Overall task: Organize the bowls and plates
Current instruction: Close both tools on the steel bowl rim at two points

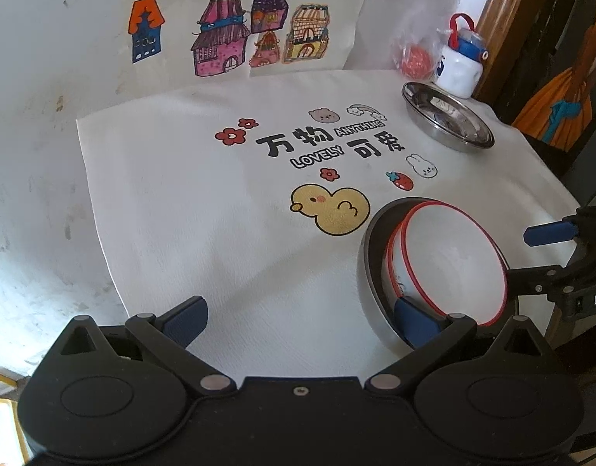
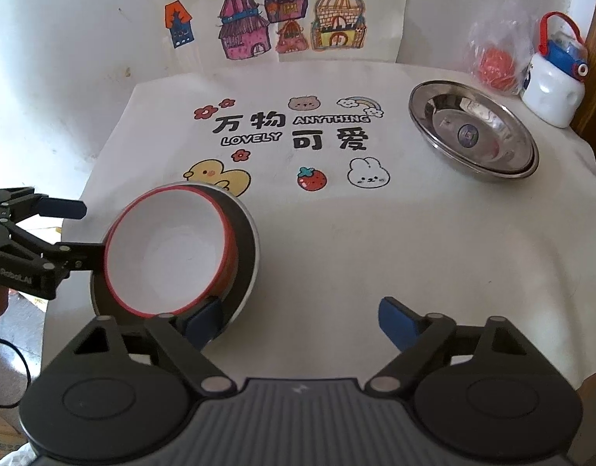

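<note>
Both my tools are spread wide and grip nothing: the left tool (image 1: 301,320) and right tool (image 2: 301,320) each have one pad just beside the nested bowls. The red-rimmed white bowl (image 2: 169,252) sits tilted inside the steel bowl (image 2: 247,240) near the surface's (image 2: 336,252) front edge, mouth tipped toward me. A careless nudge could roll it out. The steel plates (image 2: 472,132) lie stacked far right.
</note>
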A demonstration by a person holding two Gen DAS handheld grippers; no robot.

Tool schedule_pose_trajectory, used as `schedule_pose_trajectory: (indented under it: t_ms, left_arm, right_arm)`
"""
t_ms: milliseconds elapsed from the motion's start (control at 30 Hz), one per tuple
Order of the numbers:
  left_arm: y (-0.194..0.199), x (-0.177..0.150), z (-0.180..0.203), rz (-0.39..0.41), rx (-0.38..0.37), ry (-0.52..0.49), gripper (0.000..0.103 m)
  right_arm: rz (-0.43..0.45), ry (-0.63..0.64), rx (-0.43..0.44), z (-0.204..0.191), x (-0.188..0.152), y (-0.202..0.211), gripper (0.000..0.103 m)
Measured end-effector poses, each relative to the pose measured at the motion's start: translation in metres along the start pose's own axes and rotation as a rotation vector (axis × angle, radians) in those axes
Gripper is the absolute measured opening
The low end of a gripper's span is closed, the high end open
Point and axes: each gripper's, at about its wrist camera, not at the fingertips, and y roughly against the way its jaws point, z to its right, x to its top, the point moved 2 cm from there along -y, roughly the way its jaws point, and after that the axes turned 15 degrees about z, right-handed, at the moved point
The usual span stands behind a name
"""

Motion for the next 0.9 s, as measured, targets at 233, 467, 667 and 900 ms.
schedule_pose_trajectory:
  t_ms: [233, 467, 667, 900]
  left_arm:
    - [-0.004, 0.006, 0.002, -0.032, 0.001, -0.029, 0.099]
    - [-0.006, 0.014, 0.005, -0.07, -0.029, -0.037, 0.085]
    - [-0.005, 0.016, 0.005, -0.083, -0.078, -0.007, 0.066]
    - [-0.005, 0.019, 0.009, -0.102, -0.125, 0.017, 0.044]
  right_arm:
    - [-0.079, -0.087, 0.039, 0.007, 0.006, -0.007, 0.079]
    - [-0.12, -0.163, 0.076, 0.01, 0.009, -0.011, 0.06]
    - [-0.133, -0.181, 0.088, 0.006, 0.012, -0.011, 0.046]
    - [-0.159, -0.199, 0.107, 0.0, 0.016, -0.012, 0.026]
